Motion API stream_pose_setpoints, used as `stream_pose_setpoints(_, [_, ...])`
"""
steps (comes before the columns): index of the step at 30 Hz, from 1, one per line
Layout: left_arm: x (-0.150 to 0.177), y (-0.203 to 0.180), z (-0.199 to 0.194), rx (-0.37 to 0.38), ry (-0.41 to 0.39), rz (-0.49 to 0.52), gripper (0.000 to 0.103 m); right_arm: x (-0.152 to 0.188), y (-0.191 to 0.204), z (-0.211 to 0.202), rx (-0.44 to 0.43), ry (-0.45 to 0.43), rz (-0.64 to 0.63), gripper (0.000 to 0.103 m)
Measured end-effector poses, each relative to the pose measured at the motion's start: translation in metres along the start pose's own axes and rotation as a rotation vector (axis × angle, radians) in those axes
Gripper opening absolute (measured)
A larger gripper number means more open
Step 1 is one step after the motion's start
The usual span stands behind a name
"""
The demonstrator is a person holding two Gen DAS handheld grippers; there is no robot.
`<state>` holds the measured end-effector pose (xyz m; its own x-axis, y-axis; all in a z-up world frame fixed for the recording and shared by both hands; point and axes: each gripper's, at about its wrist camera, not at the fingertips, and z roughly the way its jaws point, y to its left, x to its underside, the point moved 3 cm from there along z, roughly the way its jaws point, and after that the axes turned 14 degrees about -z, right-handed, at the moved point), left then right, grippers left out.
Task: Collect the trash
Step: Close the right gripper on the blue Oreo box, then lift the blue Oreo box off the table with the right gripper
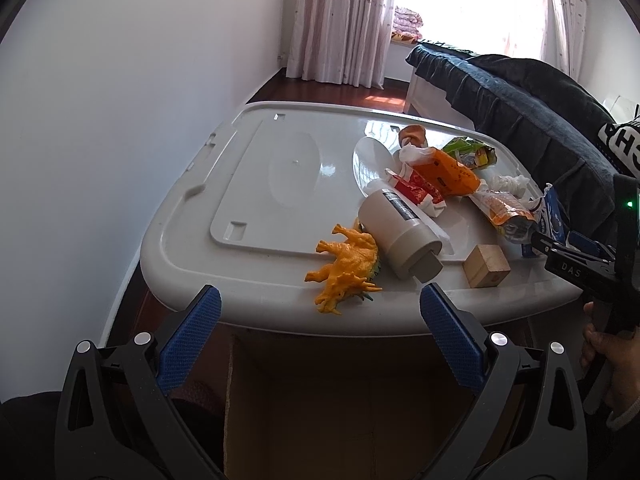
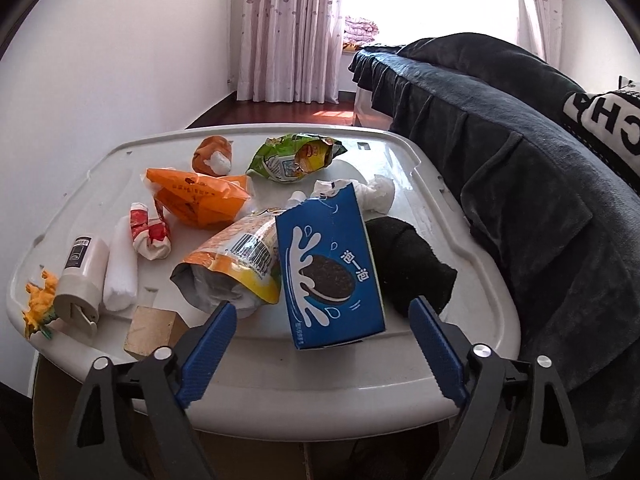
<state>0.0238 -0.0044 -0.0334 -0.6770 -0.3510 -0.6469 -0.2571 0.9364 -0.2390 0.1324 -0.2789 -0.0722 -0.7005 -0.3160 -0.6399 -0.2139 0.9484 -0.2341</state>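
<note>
White plastic lid (image 2: pixel 404 380) beside a bed (image 2: pixel 520 140) serves as the table, strewn with trash. Nearest the right gripper (image 2: pixel 322 322) stands a blue cookie box (image 2: pixel 332 268), tilted, between the spread blue fingers (image 2: pixel 210 344) with gaps either side, so nothing is clamped. An orange snack bag (image 2: pixel 240 264) leans against its left side and a black sock (image 2: pixel 408 264) lies on its right. Left gripper (image 1: pixel 320 312) hangs wide and empty before the lid's near edge, just short of a yellow toy dinosaur (image 1: pixel 346 264) and a beige bottle (image 1: pixel 396 236).

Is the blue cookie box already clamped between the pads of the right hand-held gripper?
No, the blue cookie box lies between the open pads of the right hand-held gripper, with clear gaps on both sides.
</note>
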Motion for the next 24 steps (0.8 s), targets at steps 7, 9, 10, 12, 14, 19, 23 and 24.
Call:
stream_pose_setpoints(7, [0.001, 0.002, 0.002, -0.010, 0.007, -0.004, 0.097, -0.006, -0.002, 0.023, -0.048, 0.002, 0.043, 0.060])
stream_pose_setpoints(9, [0.001, 0.002, 0.001, -0.014, 0.006, 0.002, 0.097, -0.006, -0.004, 0.019, -0.052, -0.009, 0.057, 0.058])
stream_pose_setpoints(10, [0.001, 0.002, 0.001, -0.016, 0.005, 0.005, 0.097, -0.006, -0.006, 0.016, -0.055, -0.014, 0.068, 0.056])
stream_pose_setpoints(12, [0.002, 0.001, 0.001, -0.013, 0.005, 0.006, 0.097, -0.005, -0.011, 0.005, -0.072, -0.013, 0.087, 0.056])
stream_pose_setpoints(14, [0.001, 0.001, 0.000, -0.010, 0.004, 0.003, 0.097, -0.001, -0.015, -0.005, -0.082, -0.003, 0.095, 0.056])
stream_pose_setpoints(19, [0.001, 0.001, 0.000, 0.000, 0.004, -0.001, 0.097, 0.006, -0.021, -0.016, -0.086, 0.061, 0.072, 0.057])
stream_pose_setpoints(23, [0.002, -0.001, 0.001, -0.009, 0.002, 0.009, 0.097, 0.010, -0.019, -0.003, -0.068, 0.105, 0.043, 0.058])
stream_pose_setpoints(24, [0.002, -0.001, 0.001, -0.012, 0.002, 0.012, 0.097, 0.012, -0.016, 0.003, -0.056, 0.116, 0.025, 0.059])
